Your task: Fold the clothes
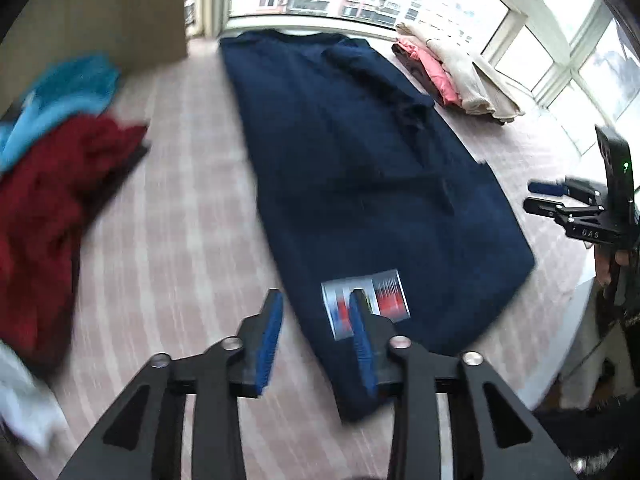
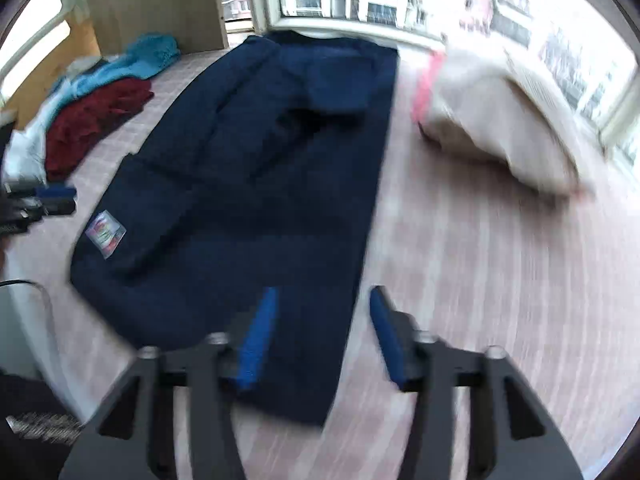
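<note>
A navy garment (image 1: 360, 168) lies flat and lengthwise on the pink checked surface, folded into a long strip with a sleeve laid over it. It has a white and red label (image 1: 366, 302) near its near end. My left gripper (image 1: 316, 300) is open and empty above the garment's near left edge. The garment also fills the middle of the right wrist view (image 2: 260, 184), with the label (image 2: 106, 234) at the left. My right gripper (image 2: 322, 296) is open and empty over the garment's near right edge. It also shows in the left wrist view (image 1: 560, 196).
A loose heap of dark red (image 1: 52, 200) and light blue (image 1: 68, 96) clothes lies at the left. A stack of folded beige and pink clothes (image 1: 452, 72) sits at the far right by the windows. A wooden cabinet (image 1: 100, 8) stands at the far left.
</note>
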Demonstrator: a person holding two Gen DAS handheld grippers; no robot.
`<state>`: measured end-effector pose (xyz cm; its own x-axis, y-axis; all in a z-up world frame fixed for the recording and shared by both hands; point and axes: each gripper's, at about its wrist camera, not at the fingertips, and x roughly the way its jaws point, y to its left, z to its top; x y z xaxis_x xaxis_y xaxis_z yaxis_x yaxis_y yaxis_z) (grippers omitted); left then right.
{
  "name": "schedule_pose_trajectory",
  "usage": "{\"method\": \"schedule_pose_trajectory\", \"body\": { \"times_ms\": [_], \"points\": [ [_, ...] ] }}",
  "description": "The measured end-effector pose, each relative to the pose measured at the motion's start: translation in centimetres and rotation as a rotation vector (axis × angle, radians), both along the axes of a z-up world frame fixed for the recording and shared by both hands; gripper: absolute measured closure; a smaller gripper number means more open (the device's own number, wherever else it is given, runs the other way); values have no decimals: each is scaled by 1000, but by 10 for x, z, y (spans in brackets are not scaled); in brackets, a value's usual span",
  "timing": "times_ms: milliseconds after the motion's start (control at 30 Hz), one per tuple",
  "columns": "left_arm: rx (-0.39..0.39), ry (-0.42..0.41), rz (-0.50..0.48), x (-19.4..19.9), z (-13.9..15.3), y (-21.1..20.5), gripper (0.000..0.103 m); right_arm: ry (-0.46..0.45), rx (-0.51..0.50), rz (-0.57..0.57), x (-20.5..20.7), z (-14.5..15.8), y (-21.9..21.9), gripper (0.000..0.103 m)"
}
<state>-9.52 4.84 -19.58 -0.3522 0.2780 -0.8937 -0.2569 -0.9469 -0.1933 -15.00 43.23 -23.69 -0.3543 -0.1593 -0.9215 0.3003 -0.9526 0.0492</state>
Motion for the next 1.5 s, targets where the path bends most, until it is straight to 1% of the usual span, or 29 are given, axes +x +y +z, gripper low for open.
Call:
{"method": "schedule_pose_trajectory", "body": {
  "times_ms": [100, 133, 167, 200, 233, 300, 333, 433, 533, 600, 633, 667, 733, 767, 800, 833, 867, 933, 967, 1000, 1033, 1067, 1133, 1167, 1233, 1300, 1367, 1433, 1500],
  "points": [
    [-76, -14, -13, -36, -22, 5, 69, -13, -3, 17, -21, -7, -7, 53],
    [-92, -25, -13, -44, -28, 4, 71, -17, -4, 23, -28, -10, -10, 53],
    [-90, -31, -12, -50, -33, 4, 72, -22, -4, 29, -35, -12, -12, 62],
    [-73, -32, -16, -54, -36, 4, 72, -26, -5, 35, -42, -15, -15, 88],
    [-57, -34, -21, -58, -39, 5, 79, -31, -6, 40, -48, -17, -17, 99],
    [-35, -33, -27, -62, -40, 3, 94, -39, -8, 52, -62, -22, -22, 98],
    [-23, -32, -24, -62, -39, -1, 96, -44, -9, 58, -69, -24, -25, 98],
    [14, -33, 7, -62, -35, -14, 99, 0, -43, 23, -67, -10, -15, 99],
    [11, -17, 56, -62, -44, -20, 98, -34, -34, -10, -71, -22, -10, 99],
    [11, -20, 64, -63, -48, -20, 97, -4, 28, 27, -67, -26, -21, 98],
    [-2, -16, 56, -63, -46, -19, 91, 14, 70, 42, -64, -22, -26, 98],
    [-20, -11, 58, -63, -43, -20, 89, 31, 114, 54, -60, -16, -30, 93],
    [-31, 14, 73, -60, -30, -24, 88, 61, 69, 64, -50, -3, -32, 81],
    [-24, 25, 78, -61, -24, -27, 87, 75, 37, 68, -45, 4, -32, 69],
    [-7, 26, 75, -66, -19, -28, 83, 89, 6, 72, -39, 11, -32, 55],
    [11, 26, 71, -71, -15, -29, 78, 104, -25, 76, -34, 18, -33, 51],
    [28, 27, 68, -76, -10, -30, 76, 47, -27, 97, -36, 8, -38, 51],
    [62, 25, 61, -90, -1, -34, 76, -72, 24, 118, -45, -16, -47, 58],
    [76, 17, 59, -105, 5, -37, 76, -86, -8, 108, -55, -7, -45, 64],
    [90, 9, 56, -121, 11, -40, 76, -86, -58, 93, -65, 7, -42, 64],
    [95, 10, 49, -134, 17, -41, 72, -86, -108, 77, -76, 21, -38, 64],
    [70, 33, 34, -148, 24, -37, 69, -52, -136, 61, -90, 40, -36, 63],
    [-13, 90, 6, -186, 34, -31, 56, 38, -176, 30, -121, 81, -31, 56],
    [-31, 95, -8, -202, 33, -28, 53, 75, -173, 25, -134, 94, -31, 52],
    [-65, 105, -38, -235, 29, -21, 52, 150, -116, 41, -169, 109, -36, 52],
    [-98, 111, -64, -268, 23, -14, 52, 162, -66, 33, -209, 108, -40, 52],
    [-120, 101, -73, -301, 7, -8, 52, 120, -64, 23, -249, 90, -43, 50],
    [-139, 103, -72, -322, -5, -5, 52, 75, -63, 12, -290, 71, -46, 50],
    [-153, 106, -91, -340, -14, -4, 52, 33, -33, -7, -328, 47, -48, 50]
  ]
}}
